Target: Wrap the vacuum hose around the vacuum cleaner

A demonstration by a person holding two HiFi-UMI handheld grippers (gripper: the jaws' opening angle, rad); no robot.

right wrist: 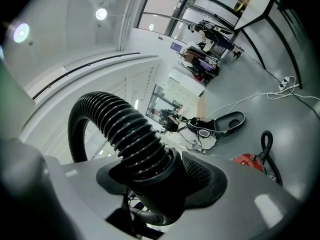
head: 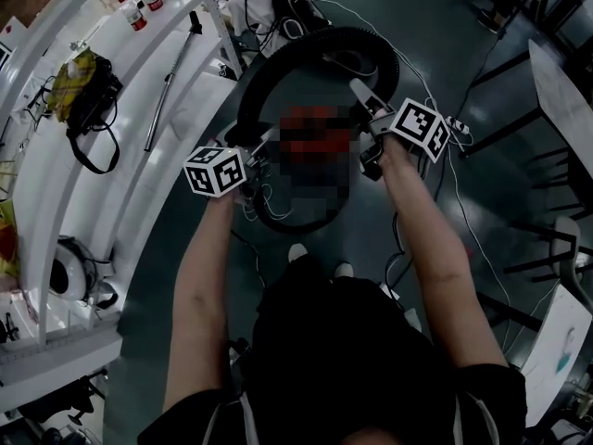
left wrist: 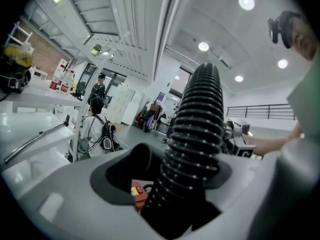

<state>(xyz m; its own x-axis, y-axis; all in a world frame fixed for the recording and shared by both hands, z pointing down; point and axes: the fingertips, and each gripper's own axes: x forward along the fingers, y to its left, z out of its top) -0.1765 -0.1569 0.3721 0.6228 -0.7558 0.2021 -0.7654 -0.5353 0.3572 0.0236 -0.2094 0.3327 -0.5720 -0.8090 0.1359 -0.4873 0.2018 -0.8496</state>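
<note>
The black ribbed vacuum hose arcs in a loop over the red vacuum cleaner on the floor, whose body is partly under a mosaic patch. My left gripper holds the loop's left side. In the left gripper view the hose runs up between the jaws, both pads against it. My right gripper grips the right side. In the right gripper view the jaws are shut on the hose's smooth collar, with the ribbed hose curving away and the red cleaner below.
White shelving runs along the left with a metal tube, a black bag and bottles. White cables trail over the grey floor. Table and chair legs stand at the right. A floor nozzle lies farther off.
</note>
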